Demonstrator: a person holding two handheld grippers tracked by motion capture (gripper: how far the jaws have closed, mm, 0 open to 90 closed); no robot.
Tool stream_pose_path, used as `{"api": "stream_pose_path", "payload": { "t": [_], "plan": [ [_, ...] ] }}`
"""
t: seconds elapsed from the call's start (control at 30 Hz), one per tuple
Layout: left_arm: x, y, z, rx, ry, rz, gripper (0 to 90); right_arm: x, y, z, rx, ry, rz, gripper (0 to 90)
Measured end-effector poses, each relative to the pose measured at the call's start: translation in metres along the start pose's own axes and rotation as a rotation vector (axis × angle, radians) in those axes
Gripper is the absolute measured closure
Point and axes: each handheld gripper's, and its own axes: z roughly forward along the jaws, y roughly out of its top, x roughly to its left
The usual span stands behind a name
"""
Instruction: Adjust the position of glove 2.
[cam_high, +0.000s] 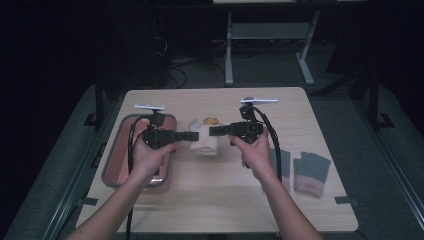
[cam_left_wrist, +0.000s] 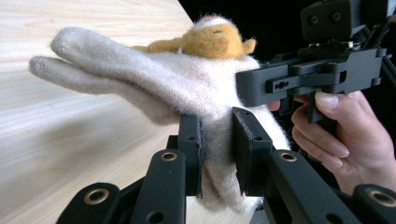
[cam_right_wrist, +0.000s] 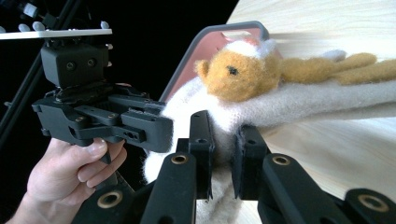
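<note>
Tongs of both hands, left (cam_left_wrist: 217, 154) and right (cam_right_wrist: 224, 154), clamp opposite cuff edges of the cream woolly glove with orange bear face (cam_high: 204, 137), lifted above the counter (cam_high: 225, 200); soft, light, floppy, best gripped at the cuff.

Cream glove (cam_high: 205, 142) between two hand-held grippers, above table (cam_high: 215, 200)

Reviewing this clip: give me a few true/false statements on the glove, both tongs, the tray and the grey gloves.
1. Both tongs, left tongs and right tongs, are shut on the cream glove. True.
2. The cream glove lies flat in the tray. False: it is held between the two tongs, above the table.
3. An orange plush animal figure sits on the glove. True.
4. The grey gloves lie inside the tray. False: they lie on the table at the right.
</note>
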Motion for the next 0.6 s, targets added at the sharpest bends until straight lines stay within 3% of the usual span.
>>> {"api": "stream_pose_path", "payload": {
  "t": [0.6],
  "plan": [
    [0.004,0.019,-0.048,-0.06,0.023,0.015,74.9,0.033,0.031,0.028,0.017,0.042,-0.048,80.3]
  ]
}}
